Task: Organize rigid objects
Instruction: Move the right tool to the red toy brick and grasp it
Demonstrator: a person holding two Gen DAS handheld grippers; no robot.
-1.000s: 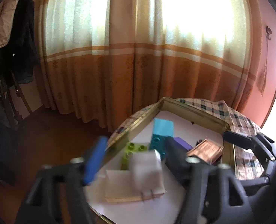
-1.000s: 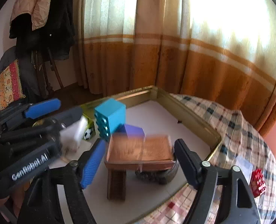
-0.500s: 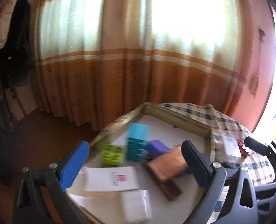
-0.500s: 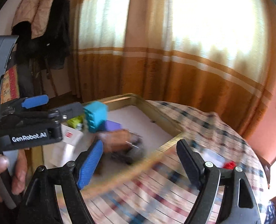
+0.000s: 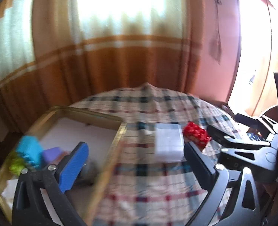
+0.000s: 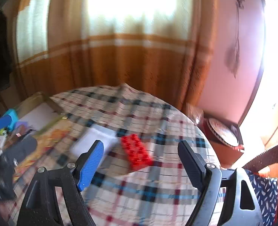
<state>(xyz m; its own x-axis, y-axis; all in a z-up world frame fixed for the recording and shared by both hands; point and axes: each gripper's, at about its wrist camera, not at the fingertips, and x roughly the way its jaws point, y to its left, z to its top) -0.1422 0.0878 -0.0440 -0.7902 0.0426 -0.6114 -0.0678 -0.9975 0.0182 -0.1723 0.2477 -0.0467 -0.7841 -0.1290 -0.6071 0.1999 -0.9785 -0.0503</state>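
Observation:
A red studded brick (image 6: 136, 154) and a clear white box (image 6: 94, 141) lie on the plaid tablecloth; both also show in the left wrist view, the brick (image 5: 196, 134) and the box (image 5: 169, 143). My right gripper (image 6: 140, 166) is open and empty, hovering just short of the red brick. My left gripper (image 5: 136, 166) is open and empty above the cloth, beside the gold tray (image 5: 118, 139). The tray holds a teal block (image 5: 28, 151), a purple block (image 5: 51, 153), a green brick (image 5: 16, 164) and other items, partly hidden by my left finger.
The plaid-covered round table (image 6: 157, 188) ends at orange curtains behind. A low stand with a woven plate (image 6: 222, 131) sits right of the table, with a wicker chair (image 6: 266, 156) nearby. The right gripper's body (image 5: 251, 145) shows at the left wrist view's right edge.
Both grippers have swung right, away from the tray and toward the red brick and white box. The left gripper let go of a white block into the tray; the right left the brown box there.

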